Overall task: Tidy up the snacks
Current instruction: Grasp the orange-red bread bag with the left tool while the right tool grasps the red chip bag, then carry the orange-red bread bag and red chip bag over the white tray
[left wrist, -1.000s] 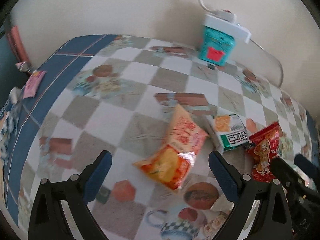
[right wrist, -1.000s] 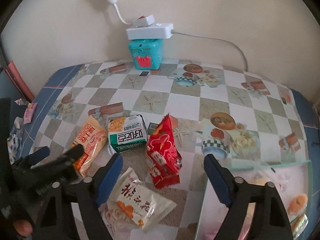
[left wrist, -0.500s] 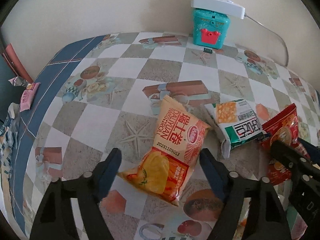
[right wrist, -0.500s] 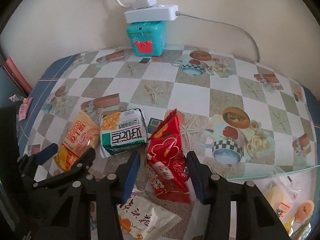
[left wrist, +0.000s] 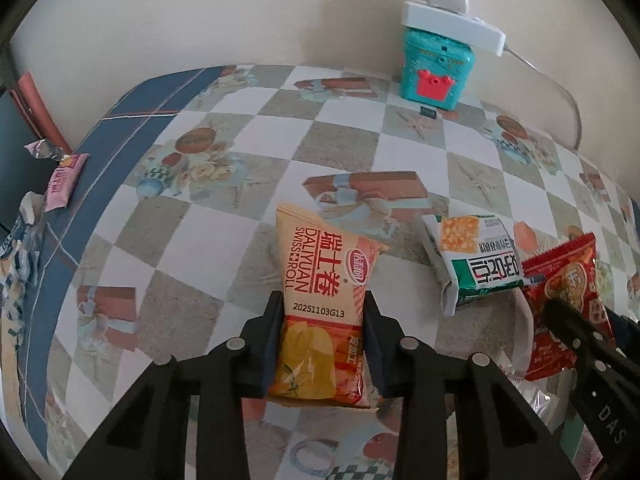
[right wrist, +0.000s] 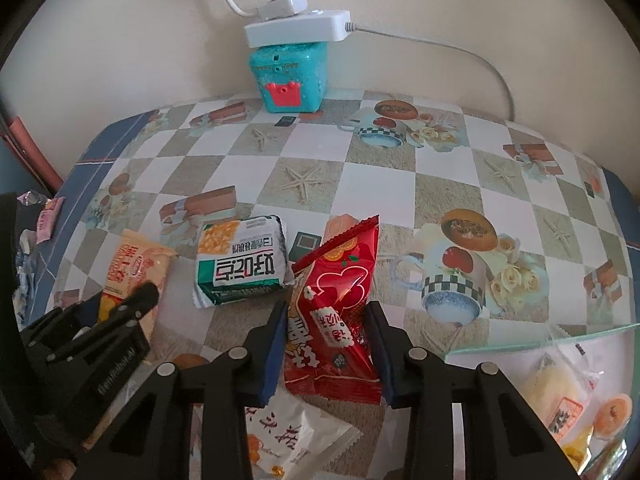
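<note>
Since a moment ago both of my claws have come down and narrowed around a packet each. My left claw (left wrist: pixel 323 320) now has its fingers pressed on the two sides of the orange packet (left wrist: pixel 320 300), which lies on the checkered table (left wrist: pixel 340 148). My right claw (right wrist: pixel 326 328) does the same with the red packet (right wrist: pixel 336 312); its sides bulge a little between the pads. Both packets are gripped, I think, but they do not look lifted yet.

The green packet (right wrist: pixel 240 266) lies between them, untouched, and a white packet (right wrist: pixel 296 432) lies under my right claw. At my right is a clear box (right wrist: pixel 540 340) with some snacks already inside. I judge that the red packet goes there next. Two are in hand, two remain.
</note>
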